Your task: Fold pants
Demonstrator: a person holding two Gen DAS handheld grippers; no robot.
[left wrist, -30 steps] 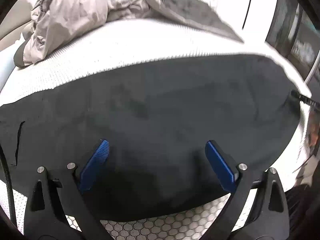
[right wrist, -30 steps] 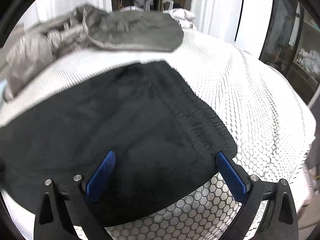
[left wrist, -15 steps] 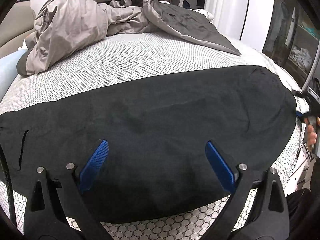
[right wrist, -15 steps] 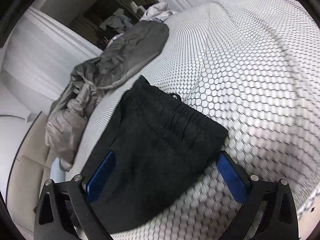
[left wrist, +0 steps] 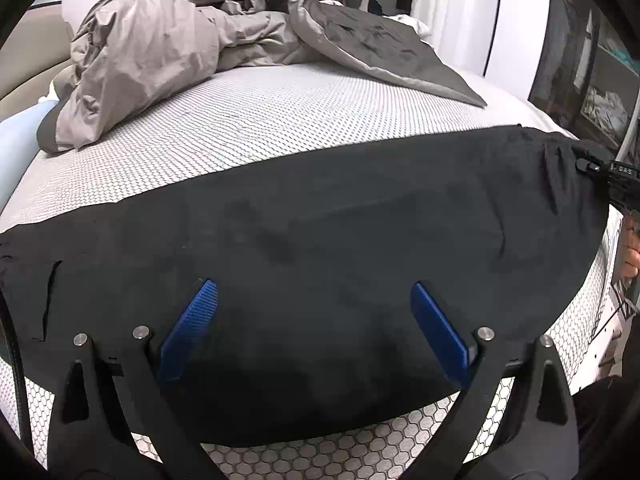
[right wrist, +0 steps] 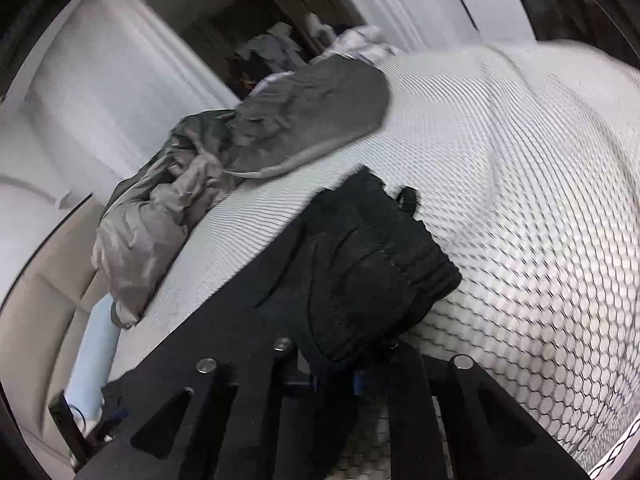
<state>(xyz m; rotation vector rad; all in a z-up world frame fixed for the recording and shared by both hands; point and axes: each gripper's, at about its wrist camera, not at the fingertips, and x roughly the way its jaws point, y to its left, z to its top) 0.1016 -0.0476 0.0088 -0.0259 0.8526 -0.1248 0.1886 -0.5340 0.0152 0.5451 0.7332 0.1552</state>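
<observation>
Left wrist view: the left gripper hangs with its blue pads spread wide and nothing pinched between them. Directly under and ahead of it lie the black pants, spread flat in a long band across the near part of the mattress, whose white cover carries a fine honeycomb pattern. The cloth is smooth under the claw and puckers into small folds far to its right, where the tip of the right gripper meets the waist end; fingers of the person show just below that. Far ahead and to the left sits a crumpled grey-beige duvet, with a darker grey flap trailing ahead to the right. White curtains hang beyond the bed, and dark shelving stands off to the right.

Right wrist view: the picture is tilted and somewhat blurred. The right gripper is clenched on the waist end of the pants, the gathered elastic band bunched and lifted just ahead of the claw while the remaining cloth runs off to the left. The honeycomb mattress fills the right side. The duvet lies ahead and left, in front of white curtains, with a pale blue pillow at the near left.
</observation>
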